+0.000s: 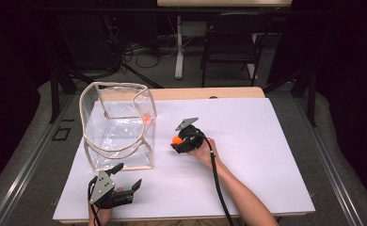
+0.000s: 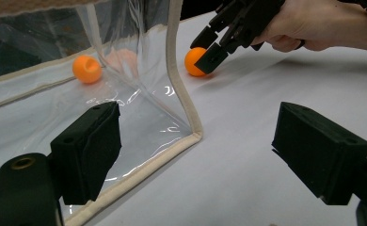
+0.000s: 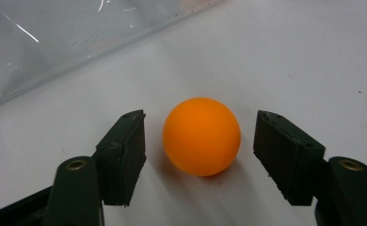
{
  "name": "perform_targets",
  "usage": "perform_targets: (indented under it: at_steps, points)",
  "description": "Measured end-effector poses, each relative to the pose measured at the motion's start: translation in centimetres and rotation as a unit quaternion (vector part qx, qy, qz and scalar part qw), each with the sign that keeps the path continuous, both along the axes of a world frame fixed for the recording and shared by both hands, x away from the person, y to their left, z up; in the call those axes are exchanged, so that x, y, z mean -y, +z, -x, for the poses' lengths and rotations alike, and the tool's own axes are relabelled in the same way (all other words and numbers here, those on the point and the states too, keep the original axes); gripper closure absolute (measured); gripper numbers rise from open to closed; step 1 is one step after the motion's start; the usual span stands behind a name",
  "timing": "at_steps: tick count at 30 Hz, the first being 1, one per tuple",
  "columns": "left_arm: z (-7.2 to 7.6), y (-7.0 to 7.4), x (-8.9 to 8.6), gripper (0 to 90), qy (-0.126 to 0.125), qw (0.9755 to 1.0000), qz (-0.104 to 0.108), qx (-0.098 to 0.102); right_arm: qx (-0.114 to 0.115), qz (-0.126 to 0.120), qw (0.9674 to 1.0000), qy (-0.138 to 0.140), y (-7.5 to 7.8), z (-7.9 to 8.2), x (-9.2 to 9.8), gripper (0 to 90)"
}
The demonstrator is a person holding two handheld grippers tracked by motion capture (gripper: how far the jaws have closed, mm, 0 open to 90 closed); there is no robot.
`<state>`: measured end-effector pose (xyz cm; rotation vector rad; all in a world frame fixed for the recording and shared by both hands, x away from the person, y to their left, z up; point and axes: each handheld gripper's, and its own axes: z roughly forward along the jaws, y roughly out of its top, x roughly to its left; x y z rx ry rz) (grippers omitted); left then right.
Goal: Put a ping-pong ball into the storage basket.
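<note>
Orange ball (image 3: 202,136) is seen resting on the white table sheet (image 1: 247,141), directly between the two black jaws of the right gripper (image 3: 200,157). A gap is visible on each side of the ball in the right gripper view, so the pads are not pressed on it; the jaws stand open around it and nothing is gripped. In the high view the same ball (image 1: 176,140) is located at the tip of the right gripper (image 1: 178,141), near the middle of the sheet and just beside the right-hand wall of the clear plastic bag (image 1: 118,125). From the left gripper view the ball (image 2: 195,61) is seen on the sheet just outside the bag's beige-trimmed corner edge (image 2: 184,101), with one jaw of the right gripper partly in front of it.

A second orange ball (image 2: 87,69) is observed inside the bag, on its transparent floor near the far side.

The left gripper (image 1: 125,181) is held low near the front edge of the sheet, just in front of the bag. Its jaws are spread wide and empty, one in front of the bag's wall, the other over bare sheet.
</note>
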<state>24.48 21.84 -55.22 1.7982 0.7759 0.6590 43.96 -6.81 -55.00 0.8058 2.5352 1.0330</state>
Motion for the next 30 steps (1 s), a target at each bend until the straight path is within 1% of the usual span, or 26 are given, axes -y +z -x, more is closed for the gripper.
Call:
perform_targets:
  at_steps: [2, 4, 12, 14, 17, 19, 21, 26, 27, 28, 30]
  points:
    - [0.0, -0.01, 0.01, 15.6, -0.001, 1.0, -0.001, 0.0, 0.003, 0.003, 1.0, 0.003, -0.03, 0.06, -0.07, 38.2]
    - [-0.06, -0.09, 0.02, 15.6, -0.001, 1.0, 0.002, -0.002, 0.006, 0.003, 1.0, 0.001, -0.02, 0.05, -0.13, 40.6]
    - [-0.04, -0.12, 0.05, 15.6, -0.001, 1.0, 0.002, -0.002, 0.007, 0.011, 0.9999, -0.004, -0.07, 0.08, -0.19, 49.6]
    - [-0.07, -0.1, 0.05, 15.6, -0.003, 1.0, 0.001, -0.003, 0.009, 0.014, 0.9999, -0.005, -0.07, 0.04, -0.15, 50.0]
    - [-0.04, -0.06, 0.16, 15.6, -0.005, 1.0, 0.001, -0.002, 0.009, 0.008, 0.9999, -0.009, -0.13, -0.06, -0.02, 50.3]
    - [0.01, -0.05, 0.2, 15.6, -0.006, 1.0, -0.001, 0.0, 0.01, 0.012, 0.9998, -0.01, -0.05, 0.04, -0.06, 50.4]
    - [-0.02, -0.05, 0.17, 15.6, -0.006, 1.0, 0.001, -0.001, 0.01, 0.006, 0.9999, -0.008, 0.07, 0.08, -0.05, 50.5]
    - [-0.09, -0.09, 0.12, 15.6, -0.004, 1.0, 0.001, -0.002, 0.018, 0.007, 0.9998, -0.004, 0.49, 0.4, -0.2, 50.5]
    - [-0.09, -0.1, 0.11, 15.6, -0.003, 1.0, 0.002, -0.002, 0.017, 0.003, 0.9998, -0.005, 0.58, 0.46, -0.2, 50.5]
    - [-0.08, -0.09, 0.09, 15.6, -0.003, 1.0, 0.002, -0.002, 0.02, 0.004, 0.9998, -0.002, 0.66, 0.47, -0.21, 50.5]
    - [-0.07, -0.08, 0.09, 15.6, -0.002, 1.0, 0.002, -0.002, 0.019, 0.005, 0.9998, 0.001, 0.8, 0.62, -0.27, 50.6]
